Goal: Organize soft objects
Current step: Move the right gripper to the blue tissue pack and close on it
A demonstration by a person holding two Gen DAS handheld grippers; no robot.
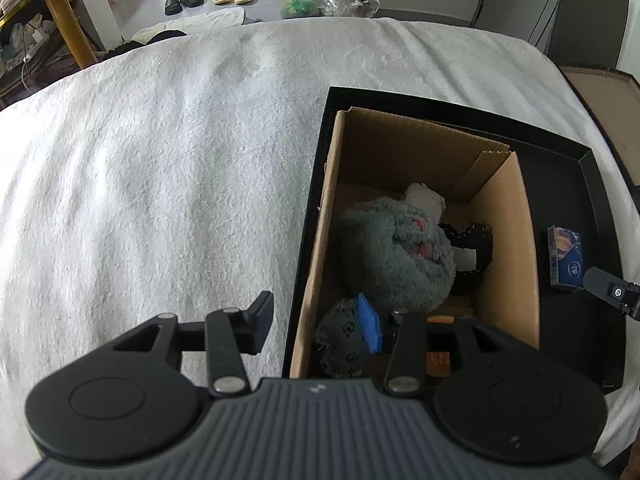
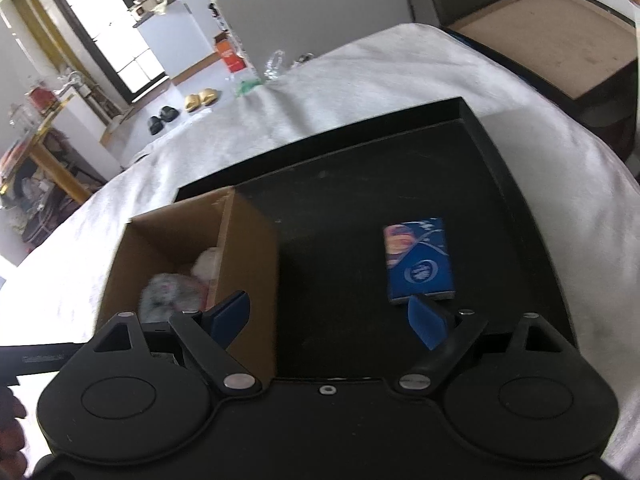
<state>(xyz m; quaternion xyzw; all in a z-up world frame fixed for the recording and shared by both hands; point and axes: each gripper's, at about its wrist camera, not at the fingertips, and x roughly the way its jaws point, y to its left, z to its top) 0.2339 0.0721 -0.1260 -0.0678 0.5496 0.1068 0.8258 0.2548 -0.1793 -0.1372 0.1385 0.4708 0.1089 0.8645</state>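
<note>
Where the carton (image 1: 508,216) stands against the left wall of the black tray (image 1: 576,168), the soft things lie heaped inside it: a green plush (image 1: 396,256) in the middle, a white cloth (image 1: 426,196) behind it toward the far wall, a black knit piece (image 1: 474,248) on its right, and a grey patterned ball (image 1: 340,340) at the near left corner. An orange thing shows low at the near wall, mostly hidden by the gripper.

The left gripper (image 1: 316,328) hangs over the carton's near left corner with its jaws spread wide, one finger outside above the white cover (image 1: 160,160), the other, blue-padded, inside by the ball; it grips nothing.

On the tray floor right of the carton lies a small blue packet (image 2: 418,260), flat, apart from the carton and nearer the tray's right wall. The right gripper (image 2: 328,320) is over the tray's near part, jaws spread and empty, its left finger before the carton's right wall and its right finger just short of the packet's near edge.

The tray sits at the cover's right side.
</note>
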